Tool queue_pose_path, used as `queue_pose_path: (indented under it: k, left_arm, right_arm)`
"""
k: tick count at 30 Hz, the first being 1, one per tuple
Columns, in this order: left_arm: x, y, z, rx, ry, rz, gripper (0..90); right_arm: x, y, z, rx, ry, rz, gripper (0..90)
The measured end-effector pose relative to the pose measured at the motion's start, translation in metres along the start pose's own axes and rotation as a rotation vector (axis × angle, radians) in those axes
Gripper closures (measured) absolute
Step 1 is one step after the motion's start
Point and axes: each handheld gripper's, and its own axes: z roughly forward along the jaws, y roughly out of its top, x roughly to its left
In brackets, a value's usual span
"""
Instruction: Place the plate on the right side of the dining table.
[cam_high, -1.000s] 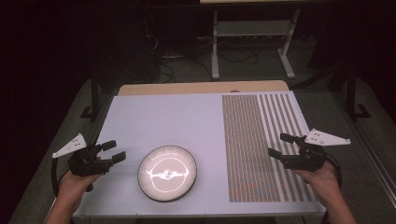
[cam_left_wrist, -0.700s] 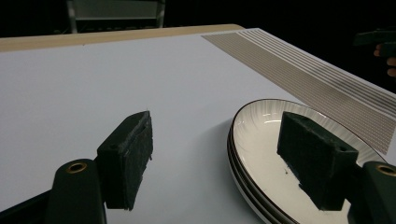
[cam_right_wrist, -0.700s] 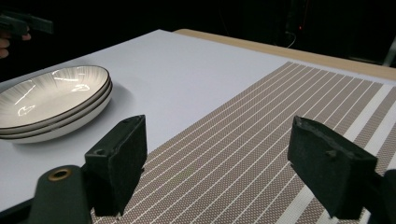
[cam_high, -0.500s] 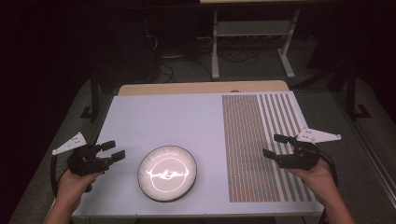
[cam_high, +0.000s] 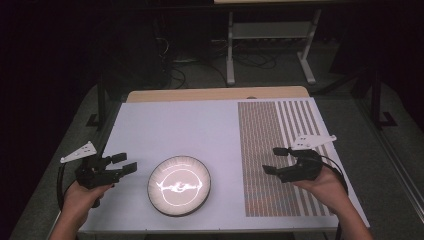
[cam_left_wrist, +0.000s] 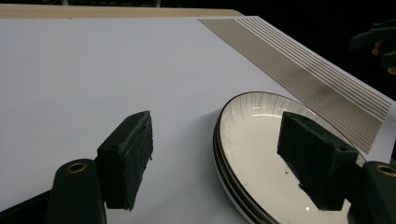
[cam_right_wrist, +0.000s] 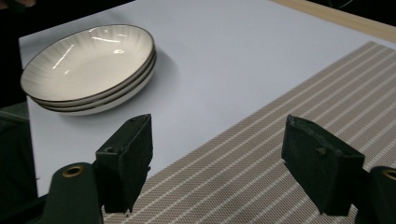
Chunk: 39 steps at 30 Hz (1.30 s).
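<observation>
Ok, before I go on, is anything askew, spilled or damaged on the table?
Nothing stands out. The stack of plates sits level and neatly nested on the white sheet, the striped mat lies flat, and both grippers are open.

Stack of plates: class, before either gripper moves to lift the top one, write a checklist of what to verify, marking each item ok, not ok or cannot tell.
1. Left gripper jaws open: ok.
2. Right gripper jaws open: ok.
3. Both grippers holding nothing: ok.
4. Stack of plates sits squarely, rims aligned: ok; three plates in the right gripper view.
5. Top plate holds nothing: ok.
6. Left gripper lined up on the rim: not ok; it is beside the stack, not around the rim.
</observation>
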Motion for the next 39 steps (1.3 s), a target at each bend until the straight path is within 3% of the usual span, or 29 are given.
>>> queue_pose_path:
  k: [11,21,34,39]
  left_arm:
    - [-0.009,0.000,0.003,0.038,-0.018,-0.006,25.3]
    - [-0.016,0.000,0.006,0.046,-0.026,0.005,25.3]
    - [-0.024,0.000,0.011,0.060,-0.036,0.019,25.3]
    - [-0.026,0.000,0.012,0.063,-0.041,0.023,25.3]
  right_arm:
    - [0.020,0.025,0.022,0.033,0.064,-0.044,30.0]
    - [0.033,0.040,0.045,0.057,0.130,-0.048,34.6]
    - [0.050,0.049,0.071,0.089,0.183,-0.056,41.0]
    - [0.058,0.052,0.080,0.088,0.201,-0.067,49.7]
